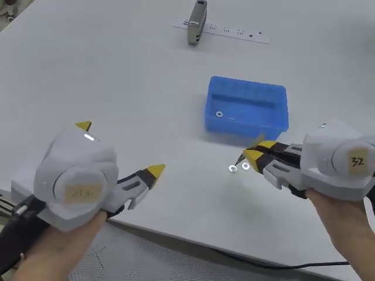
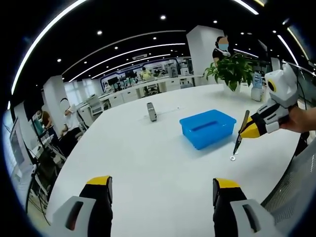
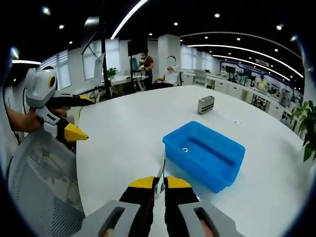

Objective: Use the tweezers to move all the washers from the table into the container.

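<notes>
Bright, even light from overhead: long ceiling strips (image 2: 44, 32) & round spots, seen in both gripper views. My white table (image 1: 117, 70) is nearly washed out in the head view, w/ mild glare toward the far side. Shadows are soft & short, w/ a thin dark band under the blue container (image 1: 246, 108) front wall. There's a small hot glint on my left gripper (image 1: 120, 147) shell. The washers (image 1: 233, 168) are tiny, barely resolved. The head view is a bit soft, and my hands at the bottom are slightly blurred. Gripper views have strong fisheye bend: ceiling lines & table edge curve, bkgd people are small & fuzzy. The tweezers (image 3: 161, 170) clamped in my right gripper (image 1: 255, 153) read as a thin dark sliver.
</notes>
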`<action>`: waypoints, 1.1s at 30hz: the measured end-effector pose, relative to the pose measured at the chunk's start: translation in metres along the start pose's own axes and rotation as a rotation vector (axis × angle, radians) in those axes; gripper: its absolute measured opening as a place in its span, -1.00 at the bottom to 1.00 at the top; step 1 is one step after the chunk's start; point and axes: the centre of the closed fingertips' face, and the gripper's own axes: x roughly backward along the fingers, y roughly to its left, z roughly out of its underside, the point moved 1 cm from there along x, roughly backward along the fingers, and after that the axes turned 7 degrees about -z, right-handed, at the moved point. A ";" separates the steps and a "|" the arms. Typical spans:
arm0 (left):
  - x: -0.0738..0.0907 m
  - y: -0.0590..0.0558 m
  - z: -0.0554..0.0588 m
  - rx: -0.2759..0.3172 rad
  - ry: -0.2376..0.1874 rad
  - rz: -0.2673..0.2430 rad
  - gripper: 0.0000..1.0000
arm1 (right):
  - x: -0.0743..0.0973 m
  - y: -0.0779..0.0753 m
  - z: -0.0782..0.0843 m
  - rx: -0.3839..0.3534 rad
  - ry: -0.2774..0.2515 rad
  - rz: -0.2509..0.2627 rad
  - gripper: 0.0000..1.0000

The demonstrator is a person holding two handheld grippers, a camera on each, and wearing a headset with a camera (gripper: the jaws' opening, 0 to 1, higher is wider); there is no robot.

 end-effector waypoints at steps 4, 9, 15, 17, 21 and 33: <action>-0.001 -0.001 0.001 -0.003 0.004 0.007 0.72 | -0.004 -0.001 0.005 0.006 0.016 0.000 -0.94; -0.001 -0.001 0.001 -0.004 0.007 0.005 0.72 | -0.005 -0.001 0.005 0.034 0.021 0.000 -0.95; 0.000 -0.002 0.002 -0.013 0.012 0.007 0.73 | -0.005 0.001 0.005 0.048 0.021 -0.002 -0.94; 0.001 -0.003 0.002 -0.019 0.014 0.008 0.73 | -0.005 0.002 0.005 0.044 0.021 -0.007 -0.94; 0.000 -0.003 0.003 -0.028 0.019 0.008 0.74 | -0.007 0.002 0.007 0.075 0.039 -0.004 -0.94; -0.001 -0.012 0.007 -0.067 0.045 0.031 0.77 | -0.007 0.002 0.005 0.059 0.042 -0.023 -0.96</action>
